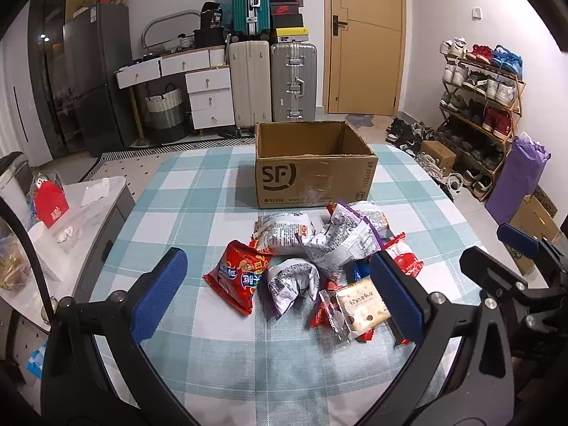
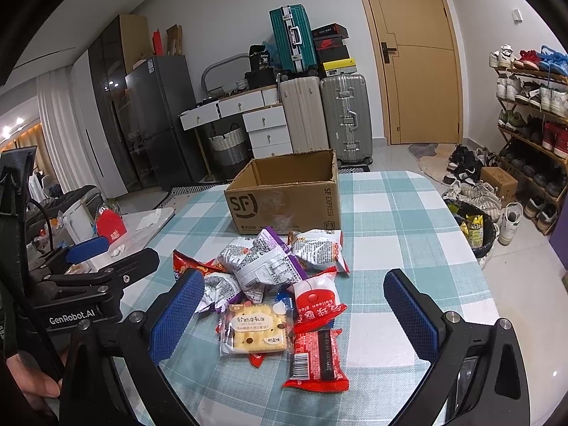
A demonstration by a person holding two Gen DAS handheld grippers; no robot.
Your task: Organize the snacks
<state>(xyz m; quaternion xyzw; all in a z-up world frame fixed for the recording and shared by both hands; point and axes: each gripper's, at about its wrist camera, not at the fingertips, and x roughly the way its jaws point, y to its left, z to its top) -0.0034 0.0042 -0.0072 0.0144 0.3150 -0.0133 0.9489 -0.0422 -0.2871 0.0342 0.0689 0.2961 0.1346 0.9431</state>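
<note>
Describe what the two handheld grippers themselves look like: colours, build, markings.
Both are matte black frames with silver bolt heads at the joints. The left gripper and the right gripper each carry two rectangular blue finger pads with a fine knurled grid texture. White "GenRobot.AI" lettering marks the left one's body, seen from the right wrist. A bare hand grips it; no sleeve shows.

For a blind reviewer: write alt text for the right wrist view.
Open tongs hover over a pile of snack packets on a checked tablecloth, a biscuit pack nearest. An open, seemingly empty cardboard box sits behind the pile; the other tongs show at left.
</note>
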